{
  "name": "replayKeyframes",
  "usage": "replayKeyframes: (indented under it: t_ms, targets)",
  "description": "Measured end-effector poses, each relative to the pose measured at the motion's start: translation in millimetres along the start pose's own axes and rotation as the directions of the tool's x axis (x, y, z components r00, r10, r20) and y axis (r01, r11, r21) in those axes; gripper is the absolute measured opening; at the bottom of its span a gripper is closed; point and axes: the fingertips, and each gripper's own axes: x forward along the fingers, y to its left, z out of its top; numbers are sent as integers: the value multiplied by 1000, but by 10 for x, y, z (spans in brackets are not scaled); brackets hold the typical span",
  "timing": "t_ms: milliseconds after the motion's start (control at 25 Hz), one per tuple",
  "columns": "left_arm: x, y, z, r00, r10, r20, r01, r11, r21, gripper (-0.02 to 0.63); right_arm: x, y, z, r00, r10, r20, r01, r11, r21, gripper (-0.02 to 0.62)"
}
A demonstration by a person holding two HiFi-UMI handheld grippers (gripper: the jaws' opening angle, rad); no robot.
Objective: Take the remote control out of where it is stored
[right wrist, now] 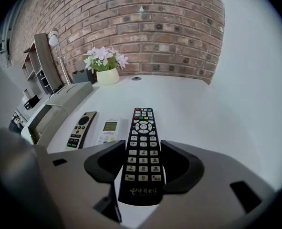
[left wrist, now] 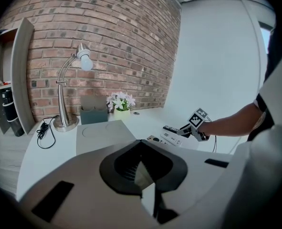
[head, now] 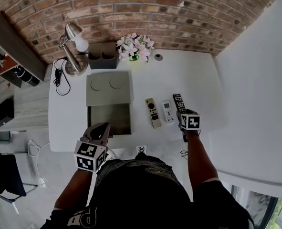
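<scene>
A white desk (head: 198, 75) stands against a wall of red brick (head: 131, 13), and a plain white wall closes the right side.

Nearest to the person, the left gripper (head: 100, 128) is over the front edge of the desk, just before the left front corner of an open grey box (head: 109, 120). Its jaws are pressed together and there is nothing between them.

The right gripper (head: 184, 114) is at the right, also near the front edge. Its jaws are closed on the sides of a black remote control (right wrist: 141, 128), at the near end of it. The long axis of this remote goes away from the person, toward the brick wall. The end with the coloured buttons is far, and the end with a white logo and a few small Chinese characters is near; I cannot read these characters surely. The number keys 1 to 9 and 0 are readable on it.

Just left of it, a white remote (head: 167, 111) with a small greenish display lies on the desk, and left of that a gold-coloured remote (head: 153, 112) with dark buttons. All three lie nearly parallel, out of the box.

Behind the box lies its grey lid (head: 109, 87), with two round marks on top. Farther, by the wall, are a metal desk lamp (head: 73, 46) with a black cable (head: 58, 78), a dark grey holder (head: 102, 56), and a pot of pink and white flowers (head: 135, 47). A grey shelf unit (head: 12, 51) is at the far left.
</scene>
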Motion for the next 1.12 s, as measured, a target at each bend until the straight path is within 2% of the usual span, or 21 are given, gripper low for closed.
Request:
replayKeyframes:
  t_ms: [400, 840, 1000, 1120]
  targets:
    - [-17, 30, 7, 999, 34, -8, -34, 999, -11, 6, 257, 30, -144, 998, 28, -57, -30, 999, -25, 232]
    - [-90, 96, -22, 1000, 23, -4, -23, 1000, -13, 6, 288, -21, -188, 996, -13, -86, 9, 999, -44, 232]
    - [-162, 161, -31, 1000, 15, 5, -15, 1000, -20, 6, 136, -14, -164, 996, -58, -66, 56, 998, -29, 232]
    - [-215, 203, -35, 1000, 3, 16, -3, 1000, -16, 6, -67, 15, -83, 995, -98, 4, 98, 995, 26, 232]
